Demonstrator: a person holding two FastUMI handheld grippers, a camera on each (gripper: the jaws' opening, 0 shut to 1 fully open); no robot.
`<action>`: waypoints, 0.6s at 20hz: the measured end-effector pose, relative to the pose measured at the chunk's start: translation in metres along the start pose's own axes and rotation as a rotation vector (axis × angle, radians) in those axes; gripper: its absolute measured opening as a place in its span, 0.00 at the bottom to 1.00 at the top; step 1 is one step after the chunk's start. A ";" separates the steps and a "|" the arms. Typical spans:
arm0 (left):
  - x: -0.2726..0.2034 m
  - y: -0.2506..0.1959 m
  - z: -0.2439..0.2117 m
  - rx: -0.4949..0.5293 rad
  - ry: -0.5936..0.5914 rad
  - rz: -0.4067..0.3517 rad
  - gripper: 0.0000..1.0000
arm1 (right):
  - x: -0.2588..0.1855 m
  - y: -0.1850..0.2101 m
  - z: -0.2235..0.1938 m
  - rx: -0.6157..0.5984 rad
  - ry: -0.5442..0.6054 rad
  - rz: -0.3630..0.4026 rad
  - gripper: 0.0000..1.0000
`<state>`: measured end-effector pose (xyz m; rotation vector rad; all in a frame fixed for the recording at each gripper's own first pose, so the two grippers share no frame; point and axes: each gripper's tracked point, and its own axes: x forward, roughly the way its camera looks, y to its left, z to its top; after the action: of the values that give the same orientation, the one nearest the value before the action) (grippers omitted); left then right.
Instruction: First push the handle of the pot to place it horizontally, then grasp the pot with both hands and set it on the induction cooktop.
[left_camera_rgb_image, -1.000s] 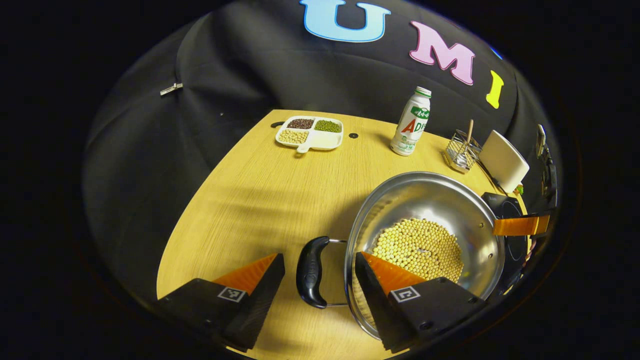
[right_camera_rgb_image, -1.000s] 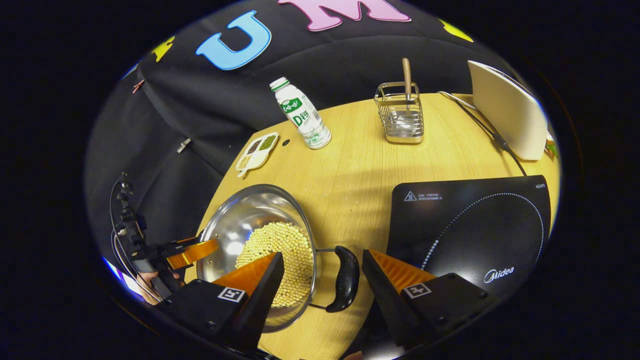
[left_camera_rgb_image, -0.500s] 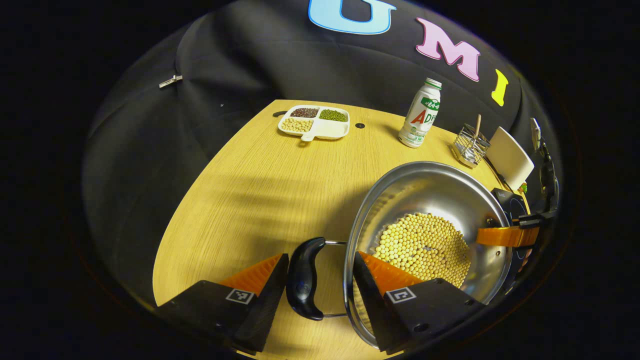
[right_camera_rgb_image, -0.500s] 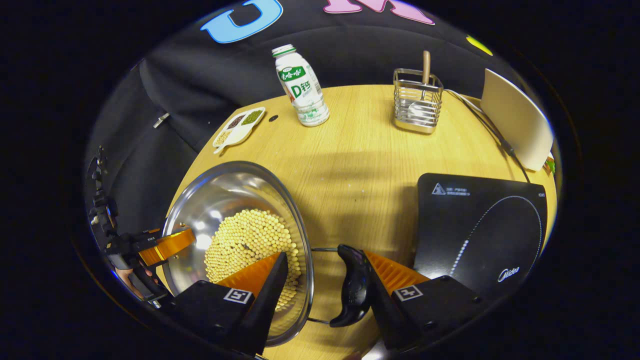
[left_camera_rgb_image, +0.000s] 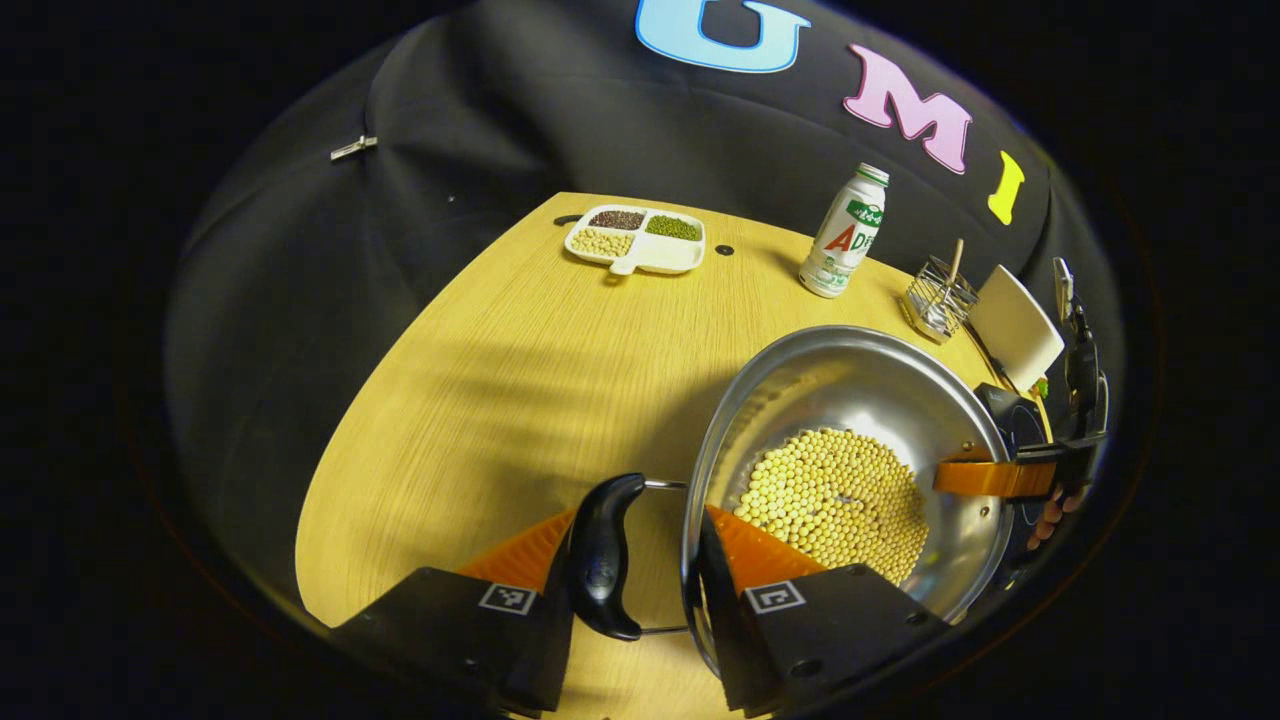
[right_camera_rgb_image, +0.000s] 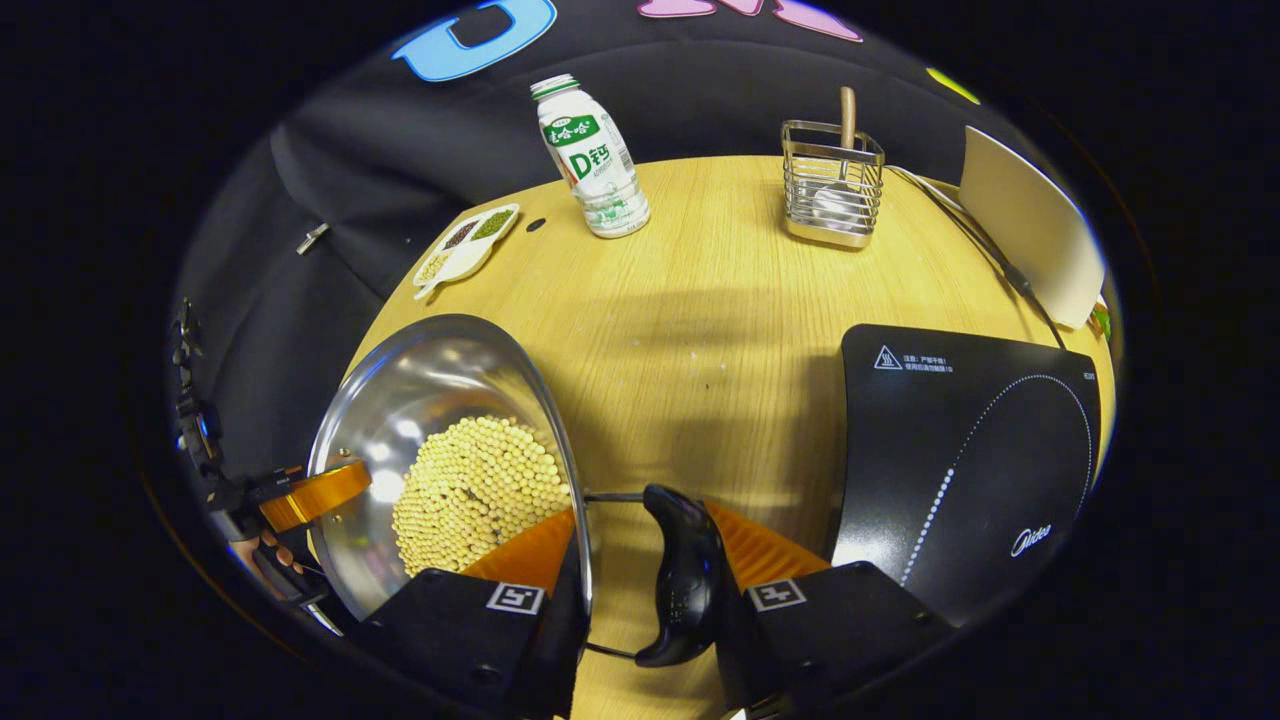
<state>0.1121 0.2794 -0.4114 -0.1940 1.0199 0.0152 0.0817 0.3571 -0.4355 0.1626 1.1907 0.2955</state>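
In the right gripper view, the pot's side handle (right_camera_rgb_image: 683, 575) and rim are being clamped between the fingers of the right gripper (right_camera_rgb_image: 640, 590). The pot (right_camera_rgb_image: 440, 440), filled with yellow beans (right_camera_rgb_image: 475, 485), is being gripped at its far rim by the left gripper (right_camera_rgb_image: 310, 495). The induction cooktop (right_camera_rgb_image: 960, 450) is lying at the table's (right_camera_rgb_image: 700, 330) right edge. A bottle (right_camera_rgb_image: 590, 155), a wire holder (right_camera_rgb_image: 832, 185) and a divided dish (right_camera_rgb_image: 465, 250) are standing along the far edge.
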 end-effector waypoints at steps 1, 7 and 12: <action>-0.006 -0.002 0.001 -0.001 -0.010 -0.002 0.60 | -0.004 -0.001 0.001 0.002 -0.002 0.007 0.59; -0.049 -0.033 0.015 0.042 -0.035 0.016 0.59 | -0.045 -0.011 0.013 0.012 -0.028 0.031 0.58; -0.069 -0.094 0.018 0.085 -0.052 -0.018 0.59 | -0.097 -0.061 0.013 0.037 -0.053 0.018 0.58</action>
<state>0.1009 0.1952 -0.3290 -0.1248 0.9649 -0.0394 0.0699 0.2695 -0.3616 0.2120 1.1433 0.2836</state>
